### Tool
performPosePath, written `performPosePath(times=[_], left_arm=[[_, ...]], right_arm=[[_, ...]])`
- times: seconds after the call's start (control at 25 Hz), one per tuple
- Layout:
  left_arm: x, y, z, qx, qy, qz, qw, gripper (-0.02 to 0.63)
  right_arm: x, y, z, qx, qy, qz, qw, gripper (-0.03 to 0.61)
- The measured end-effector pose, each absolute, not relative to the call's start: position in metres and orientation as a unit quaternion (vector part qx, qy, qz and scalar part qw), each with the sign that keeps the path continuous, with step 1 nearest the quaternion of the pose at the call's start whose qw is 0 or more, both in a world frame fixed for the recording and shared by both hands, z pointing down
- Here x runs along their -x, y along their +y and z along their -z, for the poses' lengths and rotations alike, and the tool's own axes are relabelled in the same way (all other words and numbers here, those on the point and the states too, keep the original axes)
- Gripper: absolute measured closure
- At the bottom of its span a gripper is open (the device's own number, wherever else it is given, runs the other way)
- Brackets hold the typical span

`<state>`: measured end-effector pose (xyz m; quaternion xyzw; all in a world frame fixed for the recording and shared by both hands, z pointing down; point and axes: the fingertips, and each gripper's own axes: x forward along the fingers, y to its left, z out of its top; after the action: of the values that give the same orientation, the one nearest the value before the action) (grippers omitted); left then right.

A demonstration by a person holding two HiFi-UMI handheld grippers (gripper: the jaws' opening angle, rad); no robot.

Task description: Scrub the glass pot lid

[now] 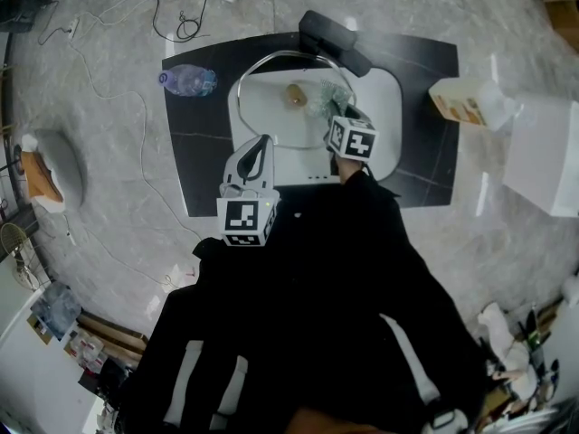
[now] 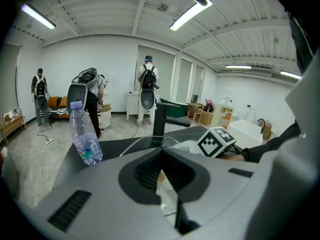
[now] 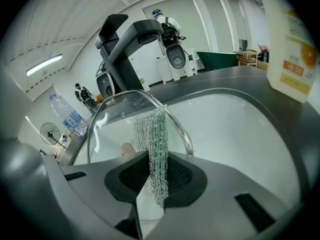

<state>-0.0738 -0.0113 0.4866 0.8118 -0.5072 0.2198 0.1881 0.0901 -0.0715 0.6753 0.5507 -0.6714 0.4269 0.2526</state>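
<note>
The left gripper (image 1: 261, 143), nearest, is clamped on the near left rim of the round glass pot lid with a steel edge (image 1: 271, 107). The lid lies tilted in the white sink basin (image 1: 384, 107). To the right, the right gripper (image 3: 152, 169) pinches a silvery-green mesh scrubbing cloth (image 3: 152, 134) against the lid's right side. Beyond stands a black faucet (image 1: 333, 40), and far left lies a clear plastic water bottle (image 1: 188, 80).

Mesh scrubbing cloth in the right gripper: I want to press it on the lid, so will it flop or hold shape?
The mesh scrubbing cloth stands upright above the right gripper without drooping, so it probably has some spring. Its thin, open weave suggests it is light and would likely crumple when pushed against the glass pot lid.
</note>
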Motion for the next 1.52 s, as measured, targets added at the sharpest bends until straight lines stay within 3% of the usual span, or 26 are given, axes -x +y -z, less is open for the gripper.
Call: performPosePath(times=[1.08, 1.52], left_arm=[[0.072, -0.013, -0.485, -0.816, -0.504, -0.214, 0.186, 0.611], [0.085, -0.011, -0.486, -0.809, -0.515, -0.211, 0.189, 0.611]], right_arm=[[-0.131, -0.054, -0.657, -0.585, -0.649, -0.393, 0.287, 0.509], [-0.112, -0.045, -0.632, -0.557, -0.678, -0.415, 0.243, 0.509]])
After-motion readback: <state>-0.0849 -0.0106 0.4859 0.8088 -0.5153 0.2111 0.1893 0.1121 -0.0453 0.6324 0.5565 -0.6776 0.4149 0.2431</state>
